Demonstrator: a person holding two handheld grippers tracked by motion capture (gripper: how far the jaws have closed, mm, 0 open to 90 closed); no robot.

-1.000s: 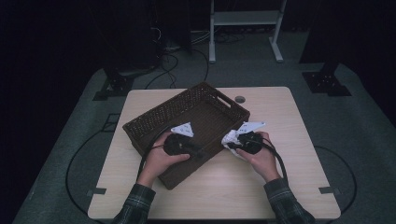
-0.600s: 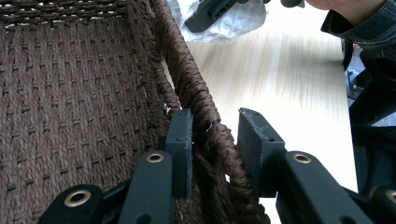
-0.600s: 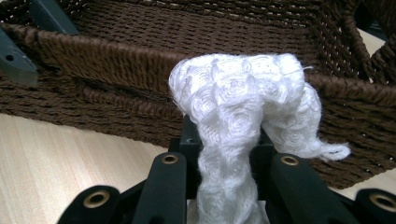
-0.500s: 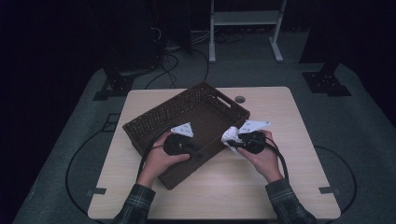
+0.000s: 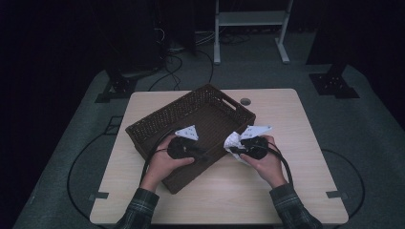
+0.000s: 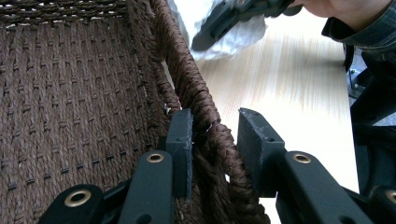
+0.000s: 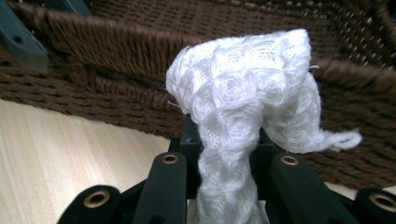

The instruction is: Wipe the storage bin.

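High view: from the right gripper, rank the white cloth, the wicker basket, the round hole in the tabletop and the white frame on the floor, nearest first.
1. white cloth: clamped in the right gripper, at its tip.
2. wicker basket: its near wall just left of the cloth.
3. round hole: on the table beyond the basket's far corner.
4. white frame: on the floor past the table's far edge.

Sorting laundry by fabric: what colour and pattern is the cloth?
White, with a raised rosette weave; the cloth shows best in the right gripper view.
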